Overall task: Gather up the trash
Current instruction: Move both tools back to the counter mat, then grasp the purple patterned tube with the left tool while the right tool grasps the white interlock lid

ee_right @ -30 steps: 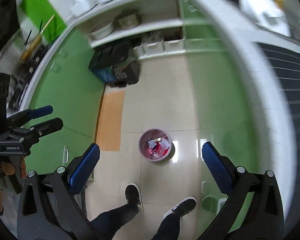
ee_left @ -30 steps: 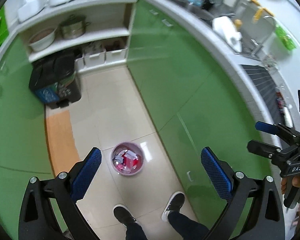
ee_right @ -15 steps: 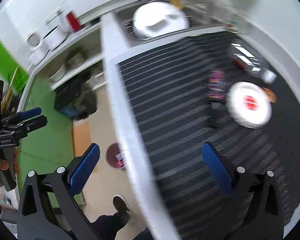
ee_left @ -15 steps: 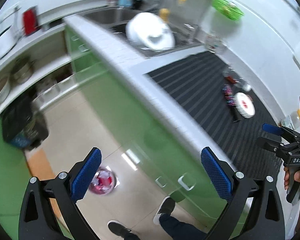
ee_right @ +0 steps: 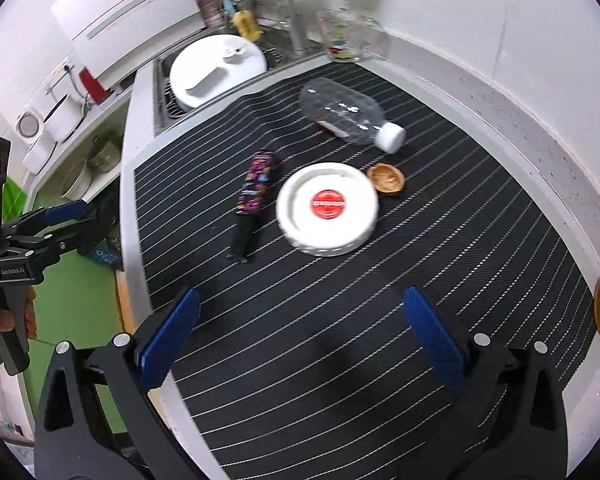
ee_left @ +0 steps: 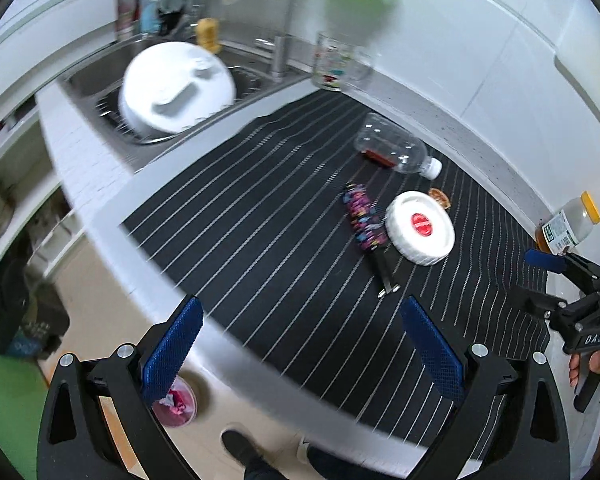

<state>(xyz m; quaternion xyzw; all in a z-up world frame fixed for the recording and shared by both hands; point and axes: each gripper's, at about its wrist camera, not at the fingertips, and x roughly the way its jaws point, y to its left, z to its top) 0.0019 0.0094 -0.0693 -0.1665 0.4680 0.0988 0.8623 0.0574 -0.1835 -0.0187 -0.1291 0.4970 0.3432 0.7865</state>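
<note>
On the black striped mat [ee_right: 340, 320] lie a clear plastic bottle [ee_right: 344, 114] on its side, a white lid with a red centre [ee_right: 327, 208], a colourful dark wrapper [ee_right: 254, 192] and a small brown shell [ee_right: 388, 178]. The same bottle [ee_left: 392, 148], lid [ee_left: 420, 229] and wrapper [ee_left: 364, 220] show in the left wrist view. A pink bin [ee_left: 176, 402] with trash stands on the floor below. My left gripper [ee_left: 300, 354] is open and empty over the counter edge. My right gripper [ee_right: 300, 338] is open and empty above the mat, short of the lid.
A sink [ee_left: 100, 80] holds a large white pot lid [ee_left: 176, 88]. A glass mug [ee_left: 332, 62] stands at the back by the wall. An amber bottle [ee_left: 568, 224] stands at the right. A black bin [ee_left: 20, 320] stands on the floor at left.
Both grippers have swung up from the floor and the pink bin to the countertop. The mat and its trash have come into view. Both stay open.
</note>
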